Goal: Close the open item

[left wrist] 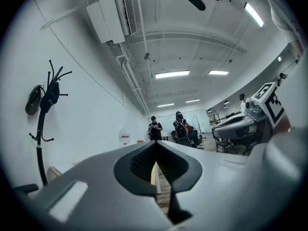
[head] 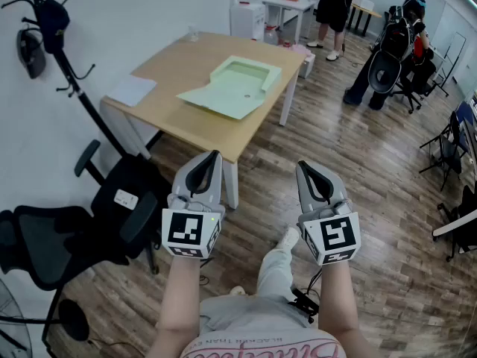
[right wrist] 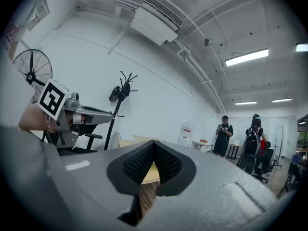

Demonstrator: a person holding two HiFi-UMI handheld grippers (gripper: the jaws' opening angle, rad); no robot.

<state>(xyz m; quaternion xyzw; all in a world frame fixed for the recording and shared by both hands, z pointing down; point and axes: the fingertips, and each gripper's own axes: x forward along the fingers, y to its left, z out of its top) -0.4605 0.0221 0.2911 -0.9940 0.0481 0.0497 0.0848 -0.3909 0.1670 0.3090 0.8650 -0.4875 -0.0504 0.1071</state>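
A pale green box (head: 237, 86) lies open on the wooden table (head: 179, 110), its flat lid spread toward the near-left. My left gripper (head: 212, 157) and right gripper (head: 305, 168) are held side by side well short of the table, above the floor. Both are shut with nothing between the jaws. In the left gripper view the left gripper (left wrist: 155, 154) has its jaws meeting at the tips. The right gripper (right wrist: 153, 149) shows the same in the right gripper view, with the table edge (right wrist: 150, 173) seen behind the jaws.
A black office chair (head: 112, 200) stands left of me and a coat stand (head: 71, 73) rises by the wall. White paper (head: 133, 90) lies on the table's left corner. People (head: 335, 6) and chairs (head: 447, 148) occupy the far right of the room.
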